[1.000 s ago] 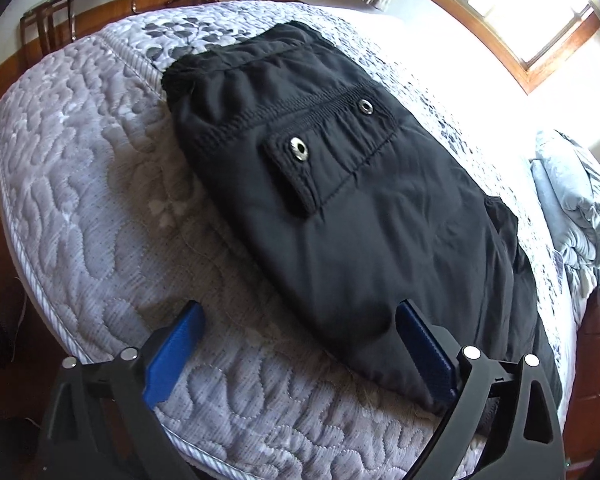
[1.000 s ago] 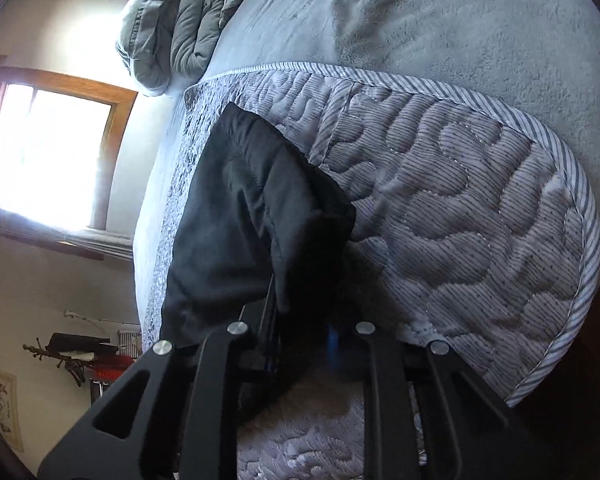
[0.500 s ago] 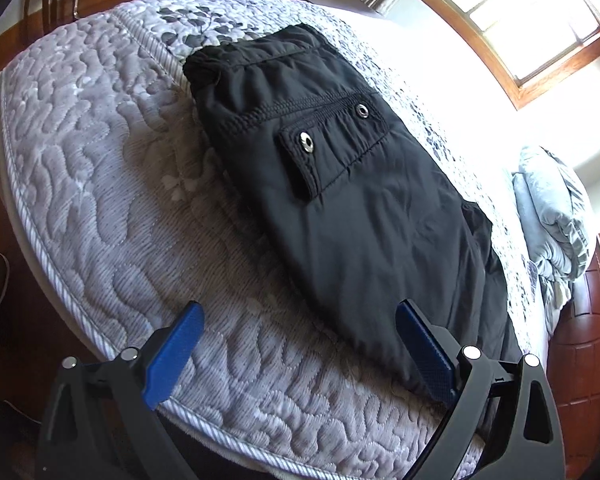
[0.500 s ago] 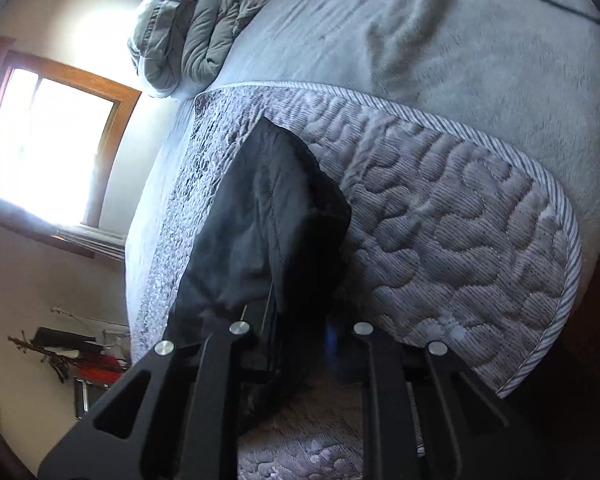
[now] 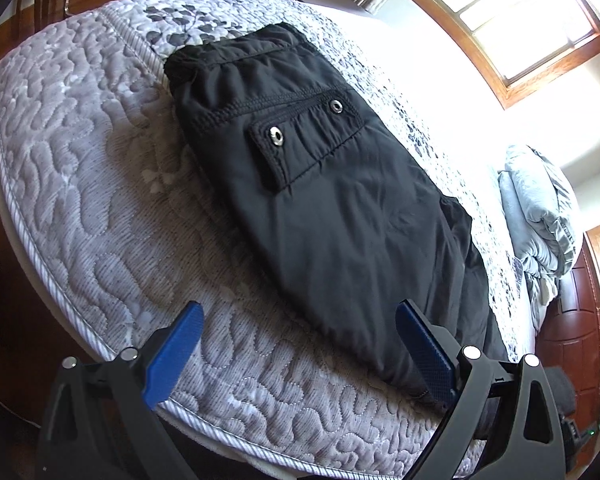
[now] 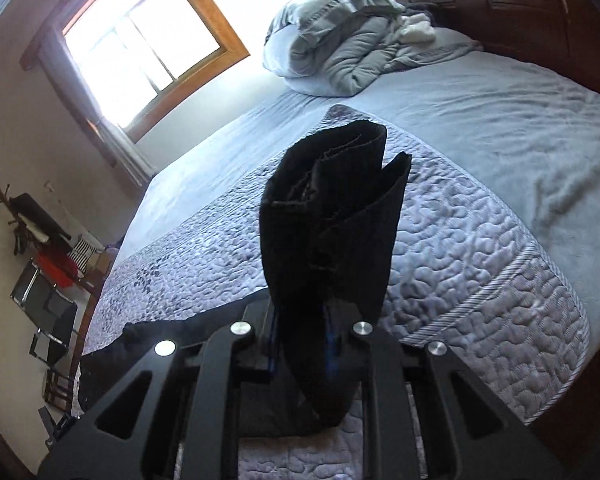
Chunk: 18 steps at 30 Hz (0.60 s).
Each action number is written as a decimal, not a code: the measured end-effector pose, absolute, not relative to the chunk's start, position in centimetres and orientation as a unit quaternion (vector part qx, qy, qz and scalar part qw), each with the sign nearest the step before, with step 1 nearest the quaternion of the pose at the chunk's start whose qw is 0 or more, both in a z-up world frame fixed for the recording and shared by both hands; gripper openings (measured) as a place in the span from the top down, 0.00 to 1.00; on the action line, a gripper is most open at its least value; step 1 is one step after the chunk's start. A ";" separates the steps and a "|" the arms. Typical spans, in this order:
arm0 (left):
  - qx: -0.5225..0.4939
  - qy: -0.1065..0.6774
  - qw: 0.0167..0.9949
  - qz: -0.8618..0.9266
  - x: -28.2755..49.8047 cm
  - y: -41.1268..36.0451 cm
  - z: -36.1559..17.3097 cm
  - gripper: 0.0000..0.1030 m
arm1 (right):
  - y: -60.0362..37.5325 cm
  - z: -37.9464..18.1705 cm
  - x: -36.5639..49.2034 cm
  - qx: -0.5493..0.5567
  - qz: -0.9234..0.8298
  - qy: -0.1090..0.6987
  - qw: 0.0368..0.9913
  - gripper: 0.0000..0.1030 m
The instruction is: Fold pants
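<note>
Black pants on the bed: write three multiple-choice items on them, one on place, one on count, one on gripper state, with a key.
1. Where does the waist end of the pants lie?
A. on the quilted bed cover
B. on the floor
C. on the pillow

2. How many metal snaps show on the pocket flap?
A. none
B. two
C. five

3. What is the right gripper doing?
A. open above the bed
B. shut on nothing
C. shut on the pant legs

Key: 1 A, the cover shows all round them; 2 B, two silver rings show; 3 C, black cloth stands up from between the closed jaws.
</note>
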<state>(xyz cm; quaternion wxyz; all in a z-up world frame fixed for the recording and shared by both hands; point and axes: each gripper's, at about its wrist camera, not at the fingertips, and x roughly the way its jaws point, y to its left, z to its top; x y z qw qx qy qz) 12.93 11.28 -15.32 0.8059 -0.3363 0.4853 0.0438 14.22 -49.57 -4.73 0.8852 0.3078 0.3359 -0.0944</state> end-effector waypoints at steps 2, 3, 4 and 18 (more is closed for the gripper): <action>-0.338 0.485 0.806 0.040 12.9 11.1 -15.2 0.06 | -47.7 -4.1 15.4 0.286 -0.077 0.341 0.892 0.85; -0.338 0.485 0.806 0.040 12.9 11.1 -15.1 0.06 | -46.7 -4.0 15.8 0.277 -0.067 0.344 0.894 0.85; -0.338 0.484 0.806 0.039 12.9 11.0 -15.0 0.06 | -45.8 -3.9 16.2 0.272 -0.058 0.347 0.896 0.85; -0.351 0.491 0.796 0.044 12.1 11.0 -15.7 0.06 | -32.4 -7.6 21.5 0.178 0.075 0.429 0.882 0.83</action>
